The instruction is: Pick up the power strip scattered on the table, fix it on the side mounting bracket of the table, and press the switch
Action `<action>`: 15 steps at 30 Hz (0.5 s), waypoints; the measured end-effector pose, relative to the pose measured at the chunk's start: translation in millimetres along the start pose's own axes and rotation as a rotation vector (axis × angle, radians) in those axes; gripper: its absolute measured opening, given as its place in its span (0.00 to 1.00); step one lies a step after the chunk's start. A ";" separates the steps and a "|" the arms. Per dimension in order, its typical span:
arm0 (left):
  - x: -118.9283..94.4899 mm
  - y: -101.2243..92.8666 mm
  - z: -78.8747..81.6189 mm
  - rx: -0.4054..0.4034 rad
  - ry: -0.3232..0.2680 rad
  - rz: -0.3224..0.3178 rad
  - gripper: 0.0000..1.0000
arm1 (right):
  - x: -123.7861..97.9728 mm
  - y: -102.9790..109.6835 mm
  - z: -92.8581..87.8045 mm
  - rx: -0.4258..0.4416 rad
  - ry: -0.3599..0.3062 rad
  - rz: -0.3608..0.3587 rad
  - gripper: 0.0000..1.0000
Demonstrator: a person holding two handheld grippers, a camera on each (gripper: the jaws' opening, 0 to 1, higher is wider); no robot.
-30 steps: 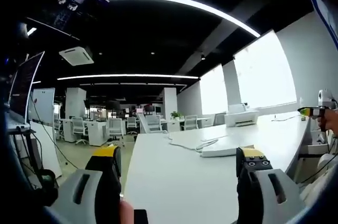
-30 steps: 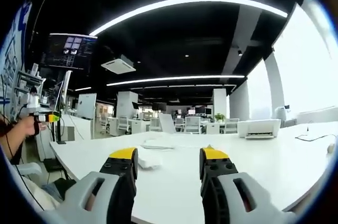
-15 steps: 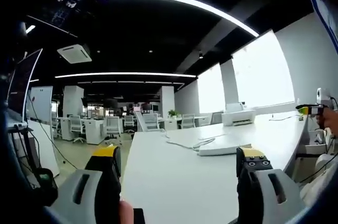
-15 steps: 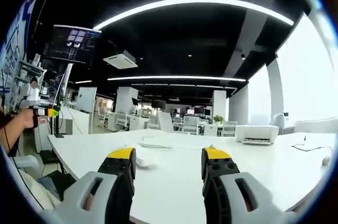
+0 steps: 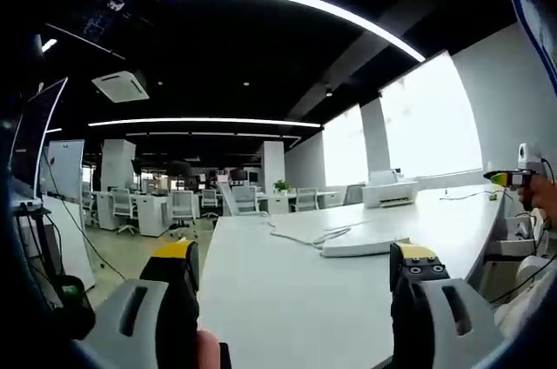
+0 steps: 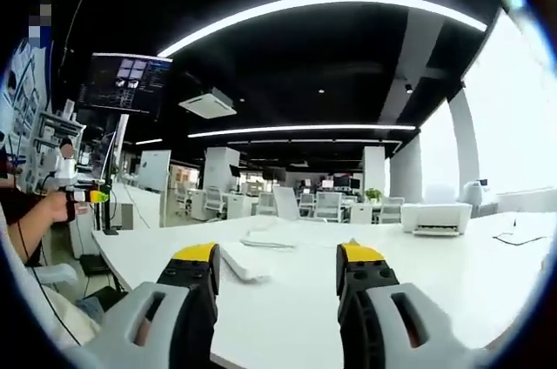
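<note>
A white power strip [image 5: 359,246] lies flat on the long white table [image 5: 287,299], its white cord [image 5: 305,233] curling away behind it. My left gripper [image 5: 291,269] stands open low over the near table, short of the strip, with nothing between its yellow-tipped jaws. In the right gripper view the same strip [image 6: 242,261] lies just beyond the left jaw, cord [image 6: 265,238] trailing farther back. My right gripper [image 6: 278,269] is open and holds nothing. The other gripper, held in a hand, shows at the right edge [image 5: 513,179] of the left gripper view and at the left edge [image 6: 83,197] of the right gripper view.
A white printer [image 5: 389,191] sits far back on the table, also seen as the printer [image 6: 435,217] in the right gripper view. A monitor on a stand [image 6: 122,83] rises at the left. Office desks and chairs [image 5: 187,206] fill the room beyond. A dark cable [image 6: 522,234] lies at the right.
Both views have shifted a little as the hands moved. The power strip now shows lower and nearer the left jaw in the right gripper view. Both grippers stay open.
</note>
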State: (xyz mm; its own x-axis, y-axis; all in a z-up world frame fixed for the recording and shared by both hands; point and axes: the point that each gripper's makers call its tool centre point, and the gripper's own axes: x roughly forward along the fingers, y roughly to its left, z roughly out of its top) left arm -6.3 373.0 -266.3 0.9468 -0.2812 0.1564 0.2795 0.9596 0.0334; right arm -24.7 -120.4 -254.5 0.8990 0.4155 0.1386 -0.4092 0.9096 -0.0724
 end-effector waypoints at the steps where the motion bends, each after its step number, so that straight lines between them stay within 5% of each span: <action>1: 0.3 -0.8 -0.4 0.001 0.002 -0.002 0.94 | 1.2 0.8 0.4 -0.002 0.002 0.006 0.51; 15: 1.7 -3.7 -2.9 -0.002 0.015 -0.013 0.94 | 17.1 7.7 1.7 -0.060 0.046 0.063 0.53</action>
State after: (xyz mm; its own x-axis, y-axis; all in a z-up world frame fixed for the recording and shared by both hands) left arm -5.3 368.9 -269.0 0.9452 -0.2942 0.1413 0.2924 0.9557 0.0339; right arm -12.7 -106.3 -251.0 0.8785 0.4698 0.0867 -0.4563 0.8789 -0.1392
